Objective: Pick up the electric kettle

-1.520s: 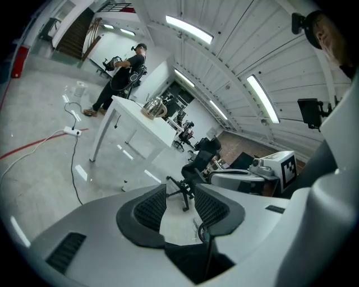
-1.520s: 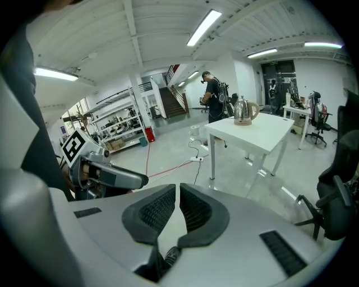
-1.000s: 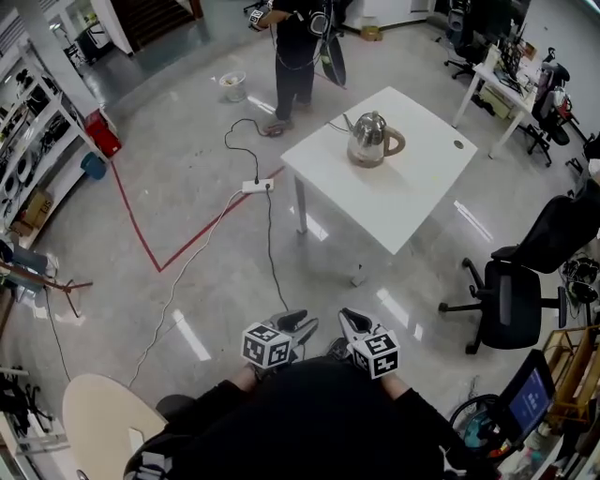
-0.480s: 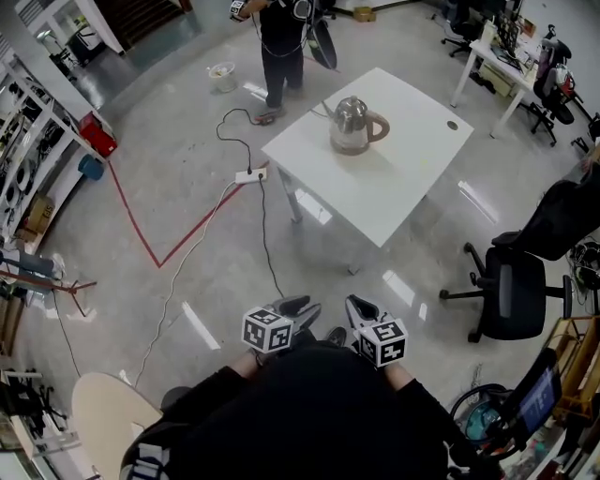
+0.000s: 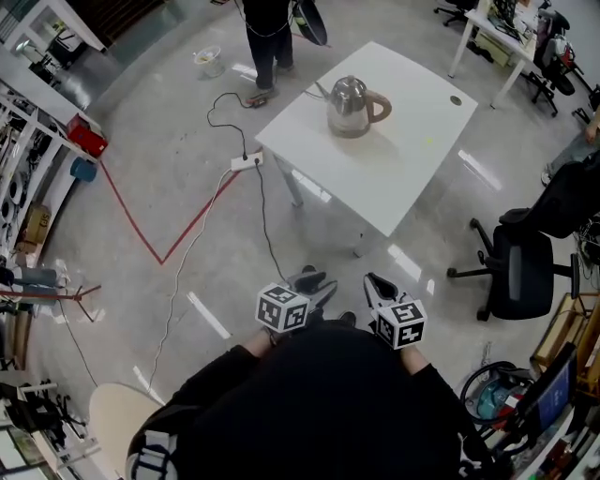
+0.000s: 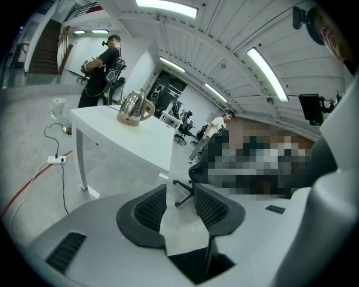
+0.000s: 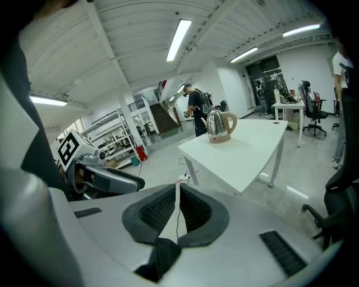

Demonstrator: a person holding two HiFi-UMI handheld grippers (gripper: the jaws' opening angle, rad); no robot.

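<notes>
The steel electric kettle (image 5: 349, 98) with a tan handle stands on a white table (image 5: 403, 159), well ahead of both grippers. It also shows far off in the left gripper view, kettle (image 6: 133, 107), and in the right gripper view, kettle (image 7: 220, 126). My left gripper (image 5: 314, 281) is held low in front of me. Its jaws (image 6: 180, 188) stand a little apart with nothing between them. My right gripper (image 5: 378, 284) is beside it, shut and empty (image 7: 178, 186). Both point toward the table.
A person (image 5: 267, 28) stands at the table's far side. A power strip (image 5: 246, 161) and its cables lie on the floor left of the table. An office chair (image 5: 516, 281) is at the right, shelving (image 5: 28, 141) at the left, and a round beige seat (image 5: 122, 422) beside me.
I have come closer to the table, and both grippers have moved forward with me. The jaws look the same as before.
</notes>
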